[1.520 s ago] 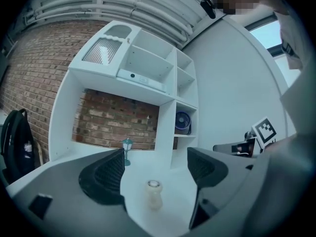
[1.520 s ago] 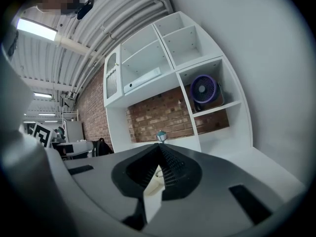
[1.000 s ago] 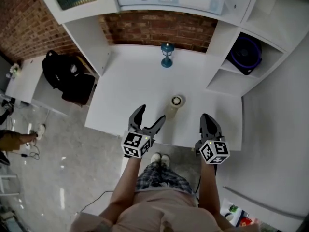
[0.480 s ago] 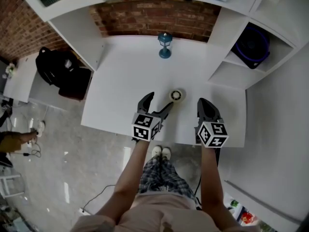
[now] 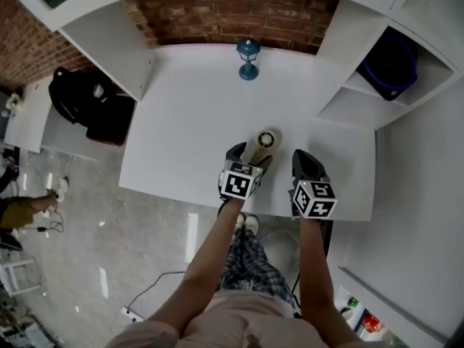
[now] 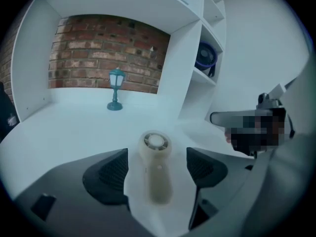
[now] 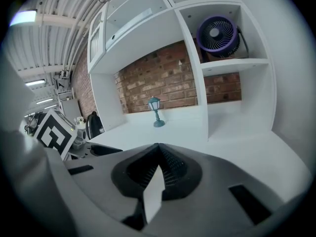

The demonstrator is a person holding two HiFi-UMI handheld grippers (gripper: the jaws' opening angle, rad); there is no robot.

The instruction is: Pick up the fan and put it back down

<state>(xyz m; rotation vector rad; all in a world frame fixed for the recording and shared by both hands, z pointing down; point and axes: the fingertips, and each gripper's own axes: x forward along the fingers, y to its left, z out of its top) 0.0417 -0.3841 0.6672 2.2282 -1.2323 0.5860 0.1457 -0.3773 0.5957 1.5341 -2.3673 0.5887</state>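
Observation:
A small cream hand fan stands on the white desk, its round head facing up toward the head camera. In the left gripper view the fan rises between the two dark pads, and a thin gap shows on each side of its handle. My left gripper is open and straddles that handle. My right gripper hovers just right of the fan, over the desk's front edge. Its jaws are shut with nothing in them.
A teal lantern lamp stands at the back of the desk by the brick wall. A purple fan sits in the right shelf cubby. A black backpack lies on the low table at the left. Shelf walls flank the desk.
My left gripper has moved right and forward, from left of the fan to around its handle. The right gripper has edged forward only slightly.

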